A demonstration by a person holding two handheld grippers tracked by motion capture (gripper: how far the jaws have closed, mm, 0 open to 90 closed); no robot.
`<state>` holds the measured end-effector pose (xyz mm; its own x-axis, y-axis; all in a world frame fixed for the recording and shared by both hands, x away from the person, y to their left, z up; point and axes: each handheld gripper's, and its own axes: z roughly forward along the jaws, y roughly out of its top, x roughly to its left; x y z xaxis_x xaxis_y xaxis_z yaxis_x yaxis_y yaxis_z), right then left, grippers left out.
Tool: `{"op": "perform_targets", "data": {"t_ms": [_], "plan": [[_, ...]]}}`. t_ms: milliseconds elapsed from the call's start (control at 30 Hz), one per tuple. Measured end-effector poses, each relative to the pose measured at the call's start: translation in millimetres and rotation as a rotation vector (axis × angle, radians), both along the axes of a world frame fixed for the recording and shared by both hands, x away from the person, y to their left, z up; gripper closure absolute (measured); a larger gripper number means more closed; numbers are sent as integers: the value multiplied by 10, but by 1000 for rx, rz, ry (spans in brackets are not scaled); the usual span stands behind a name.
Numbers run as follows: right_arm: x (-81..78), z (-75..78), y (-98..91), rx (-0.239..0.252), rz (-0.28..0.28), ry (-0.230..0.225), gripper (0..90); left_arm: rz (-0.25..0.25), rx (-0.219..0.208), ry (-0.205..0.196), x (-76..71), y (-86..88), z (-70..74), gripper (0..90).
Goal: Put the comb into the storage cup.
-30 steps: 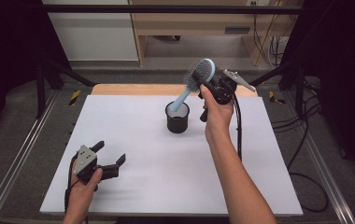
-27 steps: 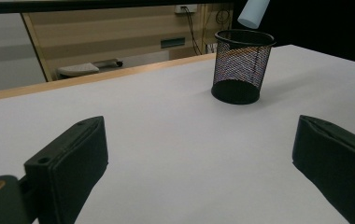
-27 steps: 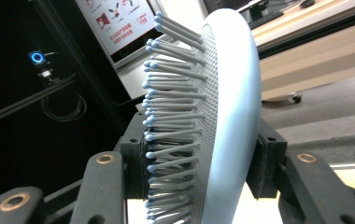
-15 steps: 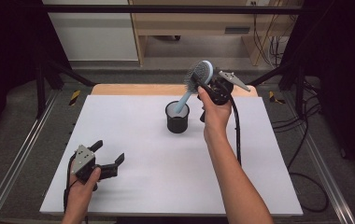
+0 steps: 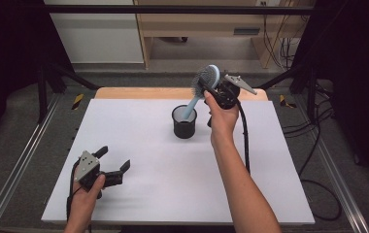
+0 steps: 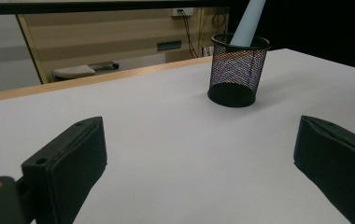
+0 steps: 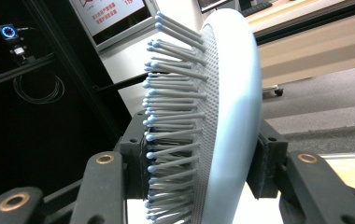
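A light blue hairbrush (image 5: pixel 206 77) with grey bristles stands tilted, its handle (image 5: pixel 190 106) down inside a black mesh cup (image 5: pixel 184 122) on the white table. My right gripper (image 5: pixel 210 87) is shut on the brush head; in the right gripper view the brush (image 7: pixel 222 116) sits pinched between the two pads, bristles to the left. My left gripper (image 5: pixel 113 162) rests open near the table's front left corner, nothing between its jaws. In the left gripper view the mesh cup (image 6: pixel 237 70) stands ahead at the right, with the blue handle (image 6: pixel 249 21) rising from it.
The white table top (image 5: pixel 163 179) ends in a wooden strip (image 5: pixel 139 93) at the far edge. Metal rails (image 5: pixel 17 170) run along both sides. A black cable (image 5: pixel 244 141) trails from the right gripper across the table. Furniture and cables stand behind.
The right gripper and brush head have drifted very slightly; the handle stays in the cup. The left gripper has kept still.
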<state>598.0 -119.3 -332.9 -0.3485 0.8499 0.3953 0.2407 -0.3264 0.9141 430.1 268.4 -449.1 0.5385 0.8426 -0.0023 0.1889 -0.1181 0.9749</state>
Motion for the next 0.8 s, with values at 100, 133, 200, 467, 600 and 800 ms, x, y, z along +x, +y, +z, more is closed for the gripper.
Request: {"op": "perform_targets", "data": {"t_ms": [100, 133, 200, 467, 600, 800], "plan": [[-3, -7, 2, -20, 3, -3, 508, 1, -11, -4, -1, 1, 3, 29], [-3, -10, 0, -24, 3, -2, 507, 1, -11, -3, 1, 1, 3, 30], [-4, -12, -5, -26, 3, -2, 508, 1, -9, -1, 2, -2, 0, 30], [-2, -18, 0, -39, 8, 0, 507, -13, -11, -4, -4, -15, 3, 29], [3, -25, 7, -44, 4, 2, 507, -14, -11, -4, -5, -18, 4, 29], [12, -42, 28, -49, 5, 10, 507, -24, -15, -3, -7, -26, 3, 30]]}}
